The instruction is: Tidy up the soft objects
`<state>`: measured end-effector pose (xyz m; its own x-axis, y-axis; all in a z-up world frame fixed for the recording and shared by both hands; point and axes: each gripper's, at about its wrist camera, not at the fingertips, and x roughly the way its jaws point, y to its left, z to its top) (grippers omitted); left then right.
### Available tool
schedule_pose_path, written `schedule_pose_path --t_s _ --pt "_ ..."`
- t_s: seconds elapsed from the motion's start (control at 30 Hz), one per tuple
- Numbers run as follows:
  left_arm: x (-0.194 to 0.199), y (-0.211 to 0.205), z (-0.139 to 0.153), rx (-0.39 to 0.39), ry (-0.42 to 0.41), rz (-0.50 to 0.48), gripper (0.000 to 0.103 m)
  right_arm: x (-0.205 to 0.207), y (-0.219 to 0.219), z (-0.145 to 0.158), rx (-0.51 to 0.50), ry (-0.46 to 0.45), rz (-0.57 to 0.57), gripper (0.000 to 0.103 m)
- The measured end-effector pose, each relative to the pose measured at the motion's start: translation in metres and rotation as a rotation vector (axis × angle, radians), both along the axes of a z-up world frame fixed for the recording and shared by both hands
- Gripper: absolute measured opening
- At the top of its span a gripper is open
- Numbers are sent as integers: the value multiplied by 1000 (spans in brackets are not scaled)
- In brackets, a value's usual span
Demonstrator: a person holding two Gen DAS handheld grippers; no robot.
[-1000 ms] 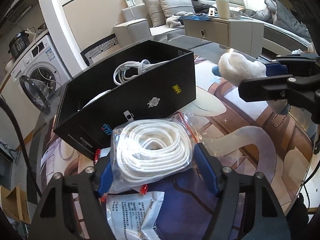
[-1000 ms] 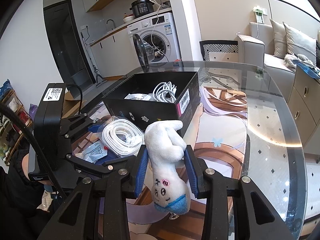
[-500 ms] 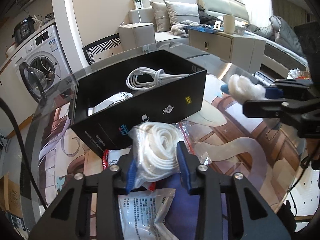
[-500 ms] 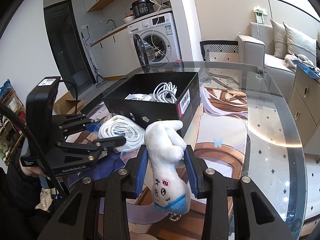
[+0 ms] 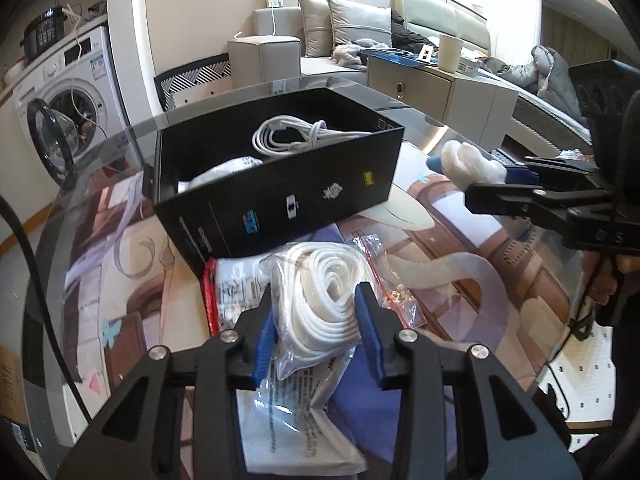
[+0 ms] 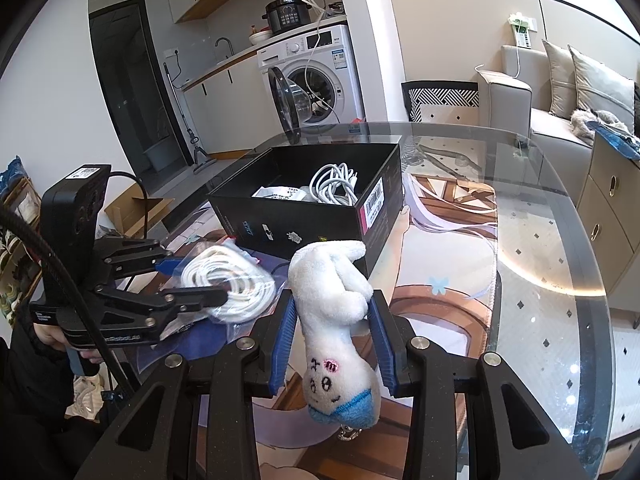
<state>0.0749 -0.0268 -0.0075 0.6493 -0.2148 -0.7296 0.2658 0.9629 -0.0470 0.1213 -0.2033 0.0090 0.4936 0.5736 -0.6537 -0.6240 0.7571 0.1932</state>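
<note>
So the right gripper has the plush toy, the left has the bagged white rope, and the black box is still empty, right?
Not empty: the right wrist view shows the black box already holding a coiled white cable and a white packet. The rest stands.

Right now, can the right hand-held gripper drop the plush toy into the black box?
Probably yes: the right hand-held gripper holds the plush toy just in front of the black box, whose top is open, with nothing between them.

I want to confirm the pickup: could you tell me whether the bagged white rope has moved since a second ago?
Yes. The bagged white rope, pinched in the left gripper, has lifted slightly and been pulled back from the black box.
</note>
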Motion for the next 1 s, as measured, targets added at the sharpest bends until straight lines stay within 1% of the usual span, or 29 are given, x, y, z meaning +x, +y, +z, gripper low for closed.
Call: schedule_pose_path --t_s 0.07,0.1,0.13,0.2,0.3,0.37,0.4,0.43,0.57,0.8,1.0 --pt "-5 2 1 -9 2 2 41 0 0 0 1 0 0 37" --pt "-7 3 2 -9 -1 4 44 0 0 0 0 0 0 37" --pt "-8 4 2 -9 -4 6 51 0 0 0 -1 0 1 37" --pt "-11 6 3 -7 -13 10 60 0 1 0 -1 0 2 37" --pt "-14 7 5 -7 -19 -1 61 -1 2 1 -1 0 5 37" --pt "-15 4 4 17 -19 -7 70 -1 2 1 -2 2 4 37" --pt "-14 3 3 33 -23 -6 78 -1 3 1 -3 2 6 37" --pt "-14 0 2 54 -33 -3 79 -1 4 0 -4 3 8 37" --pt "-7 -9 -3 110 -31 -27 79 0 6 0 -6 5 17 37" --pt "3 -29 -8 262 -58 -92 79 3 3 -3 -5 10 16 37" --pt "15 -40 -12 292 -39 -132 79 4 2 -4 -6 12 19 37"
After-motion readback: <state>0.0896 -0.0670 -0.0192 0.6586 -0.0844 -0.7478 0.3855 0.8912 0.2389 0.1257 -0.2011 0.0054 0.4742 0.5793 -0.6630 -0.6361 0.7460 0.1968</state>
